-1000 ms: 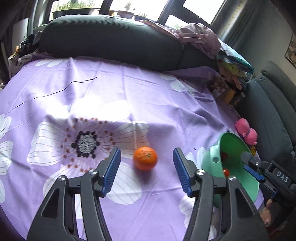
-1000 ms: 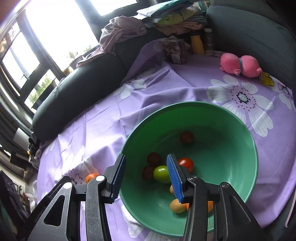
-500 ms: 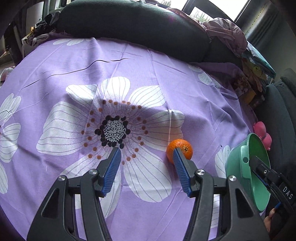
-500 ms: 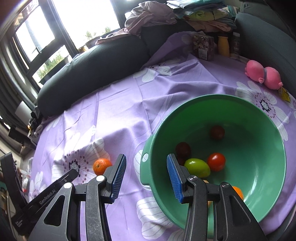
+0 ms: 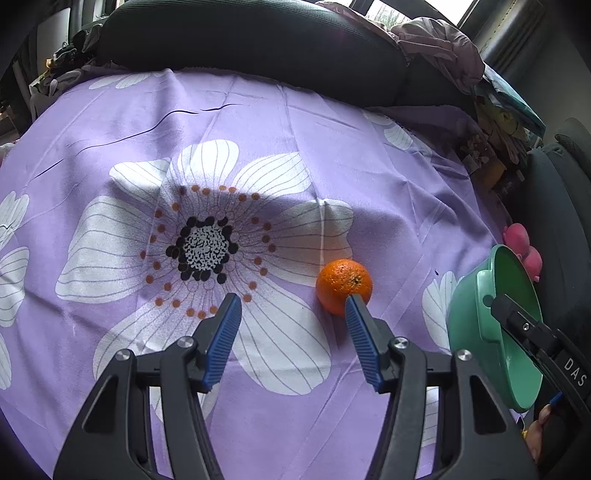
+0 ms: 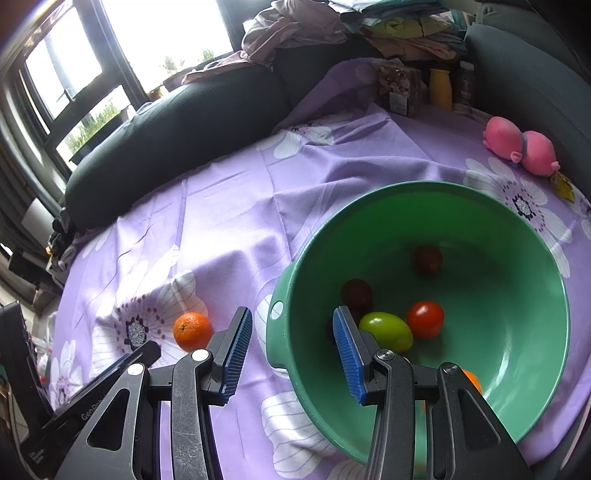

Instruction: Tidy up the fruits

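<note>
An orange (image 5: 343,286) lies on the purple flowered cloth (image 5: 258,129), just beyond the tip of my left gripper's right finger. My left gripper (image 5: 291,306) is open and empty, its gap to the left of the orange. The orange also shows in the right wrist view (image 6: 192,331). A green bowl (image 6: 517,229) holds a green fruit (image 6: 386,331), a red tomato (image 6: 425,319), dark fruits and an orange one. My right gripper (image 6: 292,325) is open and empty, straddling the bowl's left rim. The bowl also shows at the right edge of the left wrist view (image 5: 480,325).
A dark sofa back (image 5: 240,40) runs along the far edge of the cloth. A pink plush toy (image 6: 521,146) lies past the bowl. Jars and a yellow bottle (image 6: 440,88) stand at the back with piled clothes (image 6: 295,26).
My left gripper has shifted left and back, so the orange went from between the fingers to the right fingertip. My right gripper swung left, bringing the bowl's left rim between its fingers.
</note>
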`<state>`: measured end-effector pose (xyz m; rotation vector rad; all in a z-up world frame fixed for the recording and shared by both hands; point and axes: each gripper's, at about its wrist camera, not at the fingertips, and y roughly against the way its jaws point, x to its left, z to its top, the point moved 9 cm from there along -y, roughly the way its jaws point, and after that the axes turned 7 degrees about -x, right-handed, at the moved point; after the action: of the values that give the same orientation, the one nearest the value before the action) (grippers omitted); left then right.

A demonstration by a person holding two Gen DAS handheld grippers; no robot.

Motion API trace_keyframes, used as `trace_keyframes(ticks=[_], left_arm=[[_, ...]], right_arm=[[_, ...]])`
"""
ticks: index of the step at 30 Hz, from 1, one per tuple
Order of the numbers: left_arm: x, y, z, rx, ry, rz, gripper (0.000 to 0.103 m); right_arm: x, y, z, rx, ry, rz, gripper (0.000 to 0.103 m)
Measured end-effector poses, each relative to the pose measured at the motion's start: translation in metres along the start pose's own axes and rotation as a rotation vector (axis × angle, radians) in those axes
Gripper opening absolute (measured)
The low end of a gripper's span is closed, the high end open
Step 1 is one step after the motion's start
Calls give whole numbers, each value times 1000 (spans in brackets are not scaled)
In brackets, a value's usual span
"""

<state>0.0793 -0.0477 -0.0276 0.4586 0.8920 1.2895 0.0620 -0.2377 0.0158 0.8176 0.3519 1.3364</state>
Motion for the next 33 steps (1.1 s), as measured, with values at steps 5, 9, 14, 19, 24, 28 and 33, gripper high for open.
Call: trace_keyframes(ticks=[5,9,14,19,24,28,33], left_arm=[[-2,-1,-1,7,-6,-10,59],[-3,-2,-3,16,-8,-5,59],[-4,-3,-5,21,-8,-7,59],[7,-10,-10,55,-14,38,84],[48,-46,-9,0,-128,279,103],[58,-57,3,-72,-149,269,103],[62,-61,0,-72,-149,269,103]], right_arm=[[0,0,0,1,2,-5,46],[-1,-1,-1,1,4,-9,46],[-1,-1,-1,1,5,-8,46],[11,1,-2,1,30,33,46],[48,-7,-16,-12,176,33,81],[68,3,-13,-168,371,-127,75],[104,8,-15,-186,335,64,100]])
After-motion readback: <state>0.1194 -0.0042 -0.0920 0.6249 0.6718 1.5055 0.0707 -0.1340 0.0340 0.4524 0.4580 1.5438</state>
